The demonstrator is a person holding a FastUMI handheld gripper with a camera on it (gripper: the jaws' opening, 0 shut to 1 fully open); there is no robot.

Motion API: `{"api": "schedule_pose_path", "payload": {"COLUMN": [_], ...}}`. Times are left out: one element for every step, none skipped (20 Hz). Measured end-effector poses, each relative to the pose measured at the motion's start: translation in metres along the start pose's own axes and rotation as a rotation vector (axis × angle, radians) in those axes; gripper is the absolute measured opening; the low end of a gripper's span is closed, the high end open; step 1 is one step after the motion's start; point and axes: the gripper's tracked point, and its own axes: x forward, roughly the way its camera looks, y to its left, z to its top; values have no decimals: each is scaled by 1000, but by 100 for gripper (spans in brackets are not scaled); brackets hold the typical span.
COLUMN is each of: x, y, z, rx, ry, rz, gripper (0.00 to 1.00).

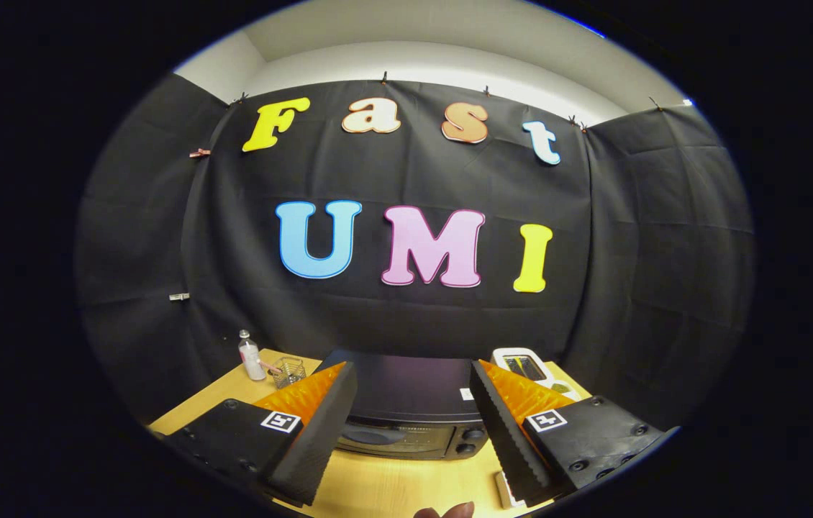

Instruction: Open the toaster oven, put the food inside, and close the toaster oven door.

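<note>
A black toaster oven (406,406) stands on the wooden table (392,485), its glass door shut and its knobs (475,435) on the right of the front. My gripper (412,414) is held above the table in front of the oven, open, with nothing between its fingers. The oven shows in the gap between the two fingers, a little beyond them. The right finger hides most of a pale flat object (503,489) on the table.
A small clear bottle (251,356) and a wire basket (290,370) stand behind the oven's left side. A white tray-like thing (525,363) lies behind its right side. A person's fingertips (450,512) show at the table's near edge. Black cloth walls enclose the booth.
</note>
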Motion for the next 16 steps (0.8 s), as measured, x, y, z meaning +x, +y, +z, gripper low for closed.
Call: {"api": "schedule_pose_path", "payload": {"x": [6,13,19,26,33,39,45,51,56,61,64,68,72,76,80,85], "y": [7,14,22,28,35,41,46,51,55,58,60,62,64,66,68,68], "z": [-8,-15,-22,-27,-33,-39,-45,-51,-58,-64,-72,-79,-87,-97,-106,-116], "rx": [7,20,32,36,30,18,7,-2,-12,-25,-38,-46,-50,-50,-48,-48], "ry": [13,28,37,39,39,42,49,54,59,64,75,86,102,119,140,163], "rz": [6,13,19,22,25,30,34,38,41,41,42,44,45,48,47,44], "gripper": [97,98,98,97,98,98,98,98,98,98,98,98,98,98,98,98]}}
